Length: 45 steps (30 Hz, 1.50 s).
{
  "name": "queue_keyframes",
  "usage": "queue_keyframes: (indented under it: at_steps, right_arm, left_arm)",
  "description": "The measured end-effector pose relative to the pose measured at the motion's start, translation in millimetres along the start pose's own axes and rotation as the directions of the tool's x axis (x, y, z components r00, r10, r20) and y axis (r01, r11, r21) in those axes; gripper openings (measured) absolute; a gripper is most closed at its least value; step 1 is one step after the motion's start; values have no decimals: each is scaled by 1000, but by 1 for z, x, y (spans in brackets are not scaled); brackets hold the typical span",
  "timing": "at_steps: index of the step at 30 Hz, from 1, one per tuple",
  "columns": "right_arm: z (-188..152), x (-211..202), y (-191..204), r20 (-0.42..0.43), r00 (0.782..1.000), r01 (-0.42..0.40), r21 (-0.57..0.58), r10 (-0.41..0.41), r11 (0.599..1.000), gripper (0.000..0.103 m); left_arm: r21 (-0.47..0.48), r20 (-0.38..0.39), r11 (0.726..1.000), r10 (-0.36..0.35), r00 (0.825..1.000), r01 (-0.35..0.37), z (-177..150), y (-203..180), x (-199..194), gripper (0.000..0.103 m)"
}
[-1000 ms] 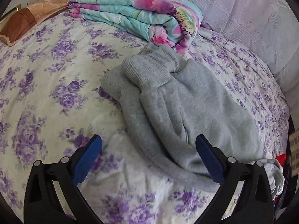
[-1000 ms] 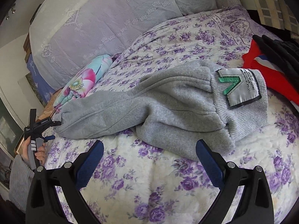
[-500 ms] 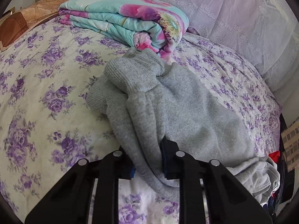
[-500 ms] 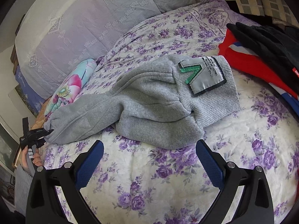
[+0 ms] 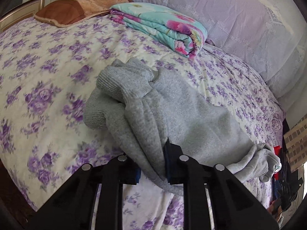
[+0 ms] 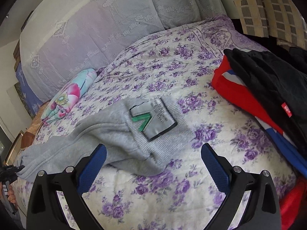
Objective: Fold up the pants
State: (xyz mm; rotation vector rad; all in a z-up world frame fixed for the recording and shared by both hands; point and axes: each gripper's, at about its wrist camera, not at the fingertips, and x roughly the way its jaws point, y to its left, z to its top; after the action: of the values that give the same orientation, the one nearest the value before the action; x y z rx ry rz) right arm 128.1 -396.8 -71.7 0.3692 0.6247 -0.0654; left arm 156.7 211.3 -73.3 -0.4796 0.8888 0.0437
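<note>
- Lying lengthwise across the floral bedspread (image 6: 172, 201): grey pants (image 5: 182, 118), long axis running from cuffs to waistband (image 6: 163, 130).
- Left gripper (image 5: 151, 164): clamped tight on the leg end.
- Right gripper (image 6: 153, 164): jaws wide, empty, hovering just short of the waistband, nearer that end.

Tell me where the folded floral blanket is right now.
The folded floral blanket lies at the far end of the bed, beyond the grey pants and beside the brown pillow.
</note>
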Motion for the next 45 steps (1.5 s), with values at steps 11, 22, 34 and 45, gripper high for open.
queue_keyframes:
  at_steps: [11,22,34,45]
  right_arm:
    - [6,30,11,-193,963,-210,-103,187,972,48]
    - [-32,-86,-39,-166,985,-50,-76,37,996,55]
    - [-16,16,65,-377,917,-225,-220,130,949,65]
    - [-63,-52,75,-430,882,-310,-225,191,924,69]
  left_arm:
    - [-41,-23,999,25,999,-26,-8,10,17,20]
    - [-21,-46,999,26,999,-27,-15,18,17,36]
    - [-41,-19,997,57,998,-58,-18,25,1,57]
    - [-2,61,998,67,996,-67,-15,24,-47,60]
